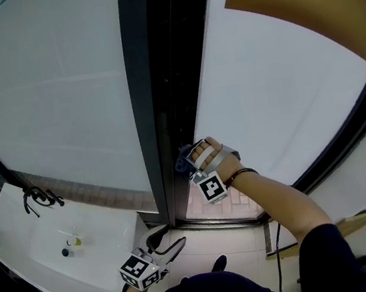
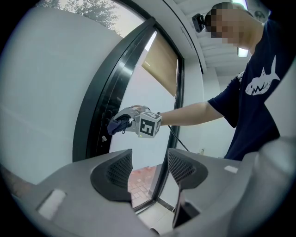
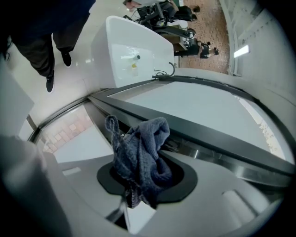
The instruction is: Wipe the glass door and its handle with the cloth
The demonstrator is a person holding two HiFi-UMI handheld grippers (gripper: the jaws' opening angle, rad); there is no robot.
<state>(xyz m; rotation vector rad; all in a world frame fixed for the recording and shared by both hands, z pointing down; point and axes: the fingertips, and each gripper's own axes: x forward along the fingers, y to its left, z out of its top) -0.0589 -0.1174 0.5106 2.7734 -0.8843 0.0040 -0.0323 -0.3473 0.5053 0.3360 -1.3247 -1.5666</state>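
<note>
At the dark upright frame (image 1: 158, 112) where the frosted glass door (image 1: 270, 96) meets its neighbouring pane, a person's right gripper (image 1: 187, 163) is raised with a dark blue cloth (image 1: 184, 161) pushed against the metal edge. The likely trouble from here is the cloth itself. It is bunched into a wad rather than spread flat, so a stroke may touch only a narrow strip of glass, and the hard jaw tips could scrape the pane if the wad rolls aside. A loose tail hangs free, and it could catch in the recessed channel of the frame, or on small fittings there, and be tugged out of the grip. The handle cannot be picked out clearly in any view, so it is hard to judge how close it is. In the right gripper view, the right gripper (image 3: 143, 178) is clamped on the cloth (image 3: 141, 157). The fabric rises from between the two jaws and flops forward and left, with its top fold just against the frame. The left gripper (image 1: 164, 244) hangs low and well apart from the door, near a white basin (image 1: 21, 245). Its jaws stand apart with nothing between them in the left gripper view (image 2: 150, 173).
</note>
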